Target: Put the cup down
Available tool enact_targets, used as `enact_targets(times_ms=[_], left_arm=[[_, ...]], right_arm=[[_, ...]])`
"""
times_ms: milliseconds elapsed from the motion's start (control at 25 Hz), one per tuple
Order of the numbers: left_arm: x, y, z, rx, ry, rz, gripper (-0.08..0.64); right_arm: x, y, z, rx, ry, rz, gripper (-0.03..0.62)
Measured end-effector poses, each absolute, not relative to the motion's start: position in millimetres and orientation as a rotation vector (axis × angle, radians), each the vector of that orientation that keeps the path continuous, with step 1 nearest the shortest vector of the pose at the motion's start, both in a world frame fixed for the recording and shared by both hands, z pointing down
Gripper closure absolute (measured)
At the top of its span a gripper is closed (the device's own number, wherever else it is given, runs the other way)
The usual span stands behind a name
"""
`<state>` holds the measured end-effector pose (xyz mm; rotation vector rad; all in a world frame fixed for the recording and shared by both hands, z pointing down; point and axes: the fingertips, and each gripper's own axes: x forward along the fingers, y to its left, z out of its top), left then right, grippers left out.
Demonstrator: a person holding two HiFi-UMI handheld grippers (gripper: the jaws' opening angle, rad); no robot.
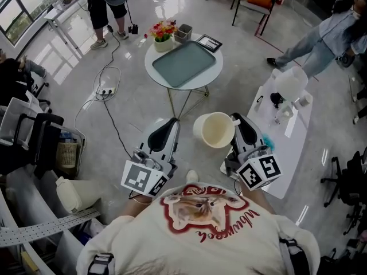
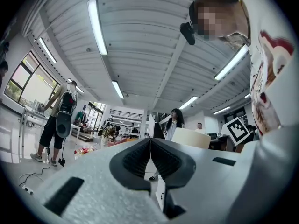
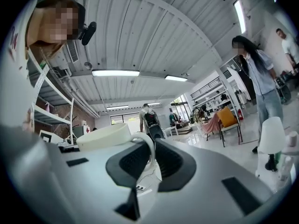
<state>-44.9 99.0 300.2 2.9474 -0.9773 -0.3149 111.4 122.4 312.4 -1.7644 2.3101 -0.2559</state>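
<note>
A cream cup [image 1: 214, 129] hangs in the air in front of the person, mouth up, held by its handle. My right gripper [image 1: 237, 120] is shut on that handle; in the right gripper view the thin handle loop [image 3: 150, 149] sits pinched between the black pads, with the cup's [image 3: 103, 136] body to the left of my right gripper [image 3: 152, 148]. My left gripper [image 1: 173, 122] hovers to the cup's left, apart from it. Its pads meet along a line, and my left gripper [image 2: 150, 143] holds nothing. The cup [image 2: 191, 137] shows off to its right.
A round white table [image 1: 158, 73] ahead carries a grey tray [image 1: 183, 63], flowers [image 1: 163, 31] and small boxes. A long white table [image 1: 285, 148] with a white lamp [image 1: 289, 84] stands at right. A cable [image 1: 109, 90] trails on the floor; chairs stand at left. People stand at the room's far edges.
</note>
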Motion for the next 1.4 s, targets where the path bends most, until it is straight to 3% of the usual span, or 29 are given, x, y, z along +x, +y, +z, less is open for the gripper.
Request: enact_targets(times_ms=[800, 1400], left_arm=[[-16, 34, 312, 2.912, -1.072, -0.269, 0.543], [-6, -94, 308, 2.938, -0.997, -0.286, 0.543]], right_arm=[[145, 45, 330, -1.722, 2.329, -0.313, 0.54], [154, -73, 326, -1.784, 2.28, -0.296, 0.54]])
